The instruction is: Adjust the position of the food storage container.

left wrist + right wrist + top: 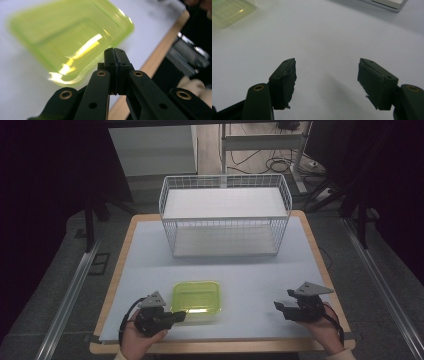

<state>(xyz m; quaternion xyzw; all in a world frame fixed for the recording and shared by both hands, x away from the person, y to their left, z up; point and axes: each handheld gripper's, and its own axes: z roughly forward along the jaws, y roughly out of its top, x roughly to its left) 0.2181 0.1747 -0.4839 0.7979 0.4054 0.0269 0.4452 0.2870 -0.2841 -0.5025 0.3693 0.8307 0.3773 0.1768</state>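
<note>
Step in hand: While the green container (197,300) lies near the front edge of the counter (150,245), left of its middle, the work looks like picking it up, probably for the wire basket (225,215) at the back edge.
How to do it well: The left gripper (175,316) would have to part its jaws before it can take the rim; then bite squarely on the near wall of the container, deep enough that the thin plastic does not flex out, and lift level.
Left gripper: Held in the left hand (142,340) at the front left of the counter, pointing toward the container's near left corner. In the left gripper view its jaws are pressed together with no gap and nothing between them. The left gripper (114,53) sits just at the container's (67,40) edge; that view is blurred, so whether the tips touch the plastic is hard to tell.
Right gripper: The right gripper (281,306) is at the front right of the counter, well apart from the container. In the right gripper view the right gripper (327,75) has its jaws spread wide over bare counter, holding and touching nothing.
Container: Translucent, upright, apparently empty, resting flat on the counter.
</note>
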